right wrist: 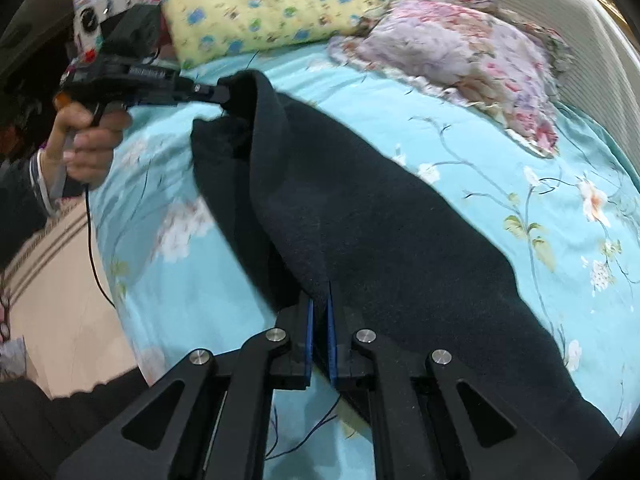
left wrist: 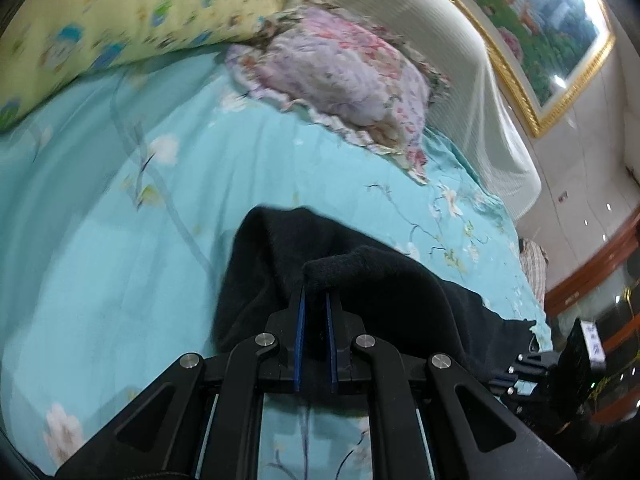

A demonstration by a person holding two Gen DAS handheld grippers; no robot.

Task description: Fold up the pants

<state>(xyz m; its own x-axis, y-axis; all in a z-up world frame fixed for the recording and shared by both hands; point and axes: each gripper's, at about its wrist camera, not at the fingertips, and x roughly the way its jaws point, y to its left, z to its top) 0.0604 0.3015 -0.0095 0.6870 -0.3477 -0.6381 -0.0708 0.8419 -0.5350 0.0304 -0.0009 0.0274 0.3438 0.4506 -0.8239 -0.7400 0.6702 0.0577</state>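
The bed [right wrist: 520, 216], spread with a turquoise flowered sheet, takes up most of both views, with a yellow printed pillow [right wrist: 256, 4] and a pink floral pillow [right wrist: 460, 64] lying toward the headboard. Across the sheet stretch the pants [right wrist: 360, 232], a long, dark, fleecy garment that runs diagonally in the right wrist view, one part lying on the bed and the near edge lifted between the two tools. The cloth looks soft, thick and limp: it sags between the two held points and bunches into rounded folds, so it probably weighs little, drapes wherever unsupported and will not hold a crease unaided. Its napped surface likely gives the pads good purchase, so slipping seems a small risk; dragging on the sheet seems the likelier trouble. Edges and corners appear the best places to take hold, since a pinch there carries a whole layer over. The left gripper [right wrist: 224, 94], held in the person's hand [right wrist: 86, 140], has its fingers clenched on a bunched end of the cloth. The right gripper [right wrist: 320, 308] likewise has its fingers closed on a fold of the near edge.
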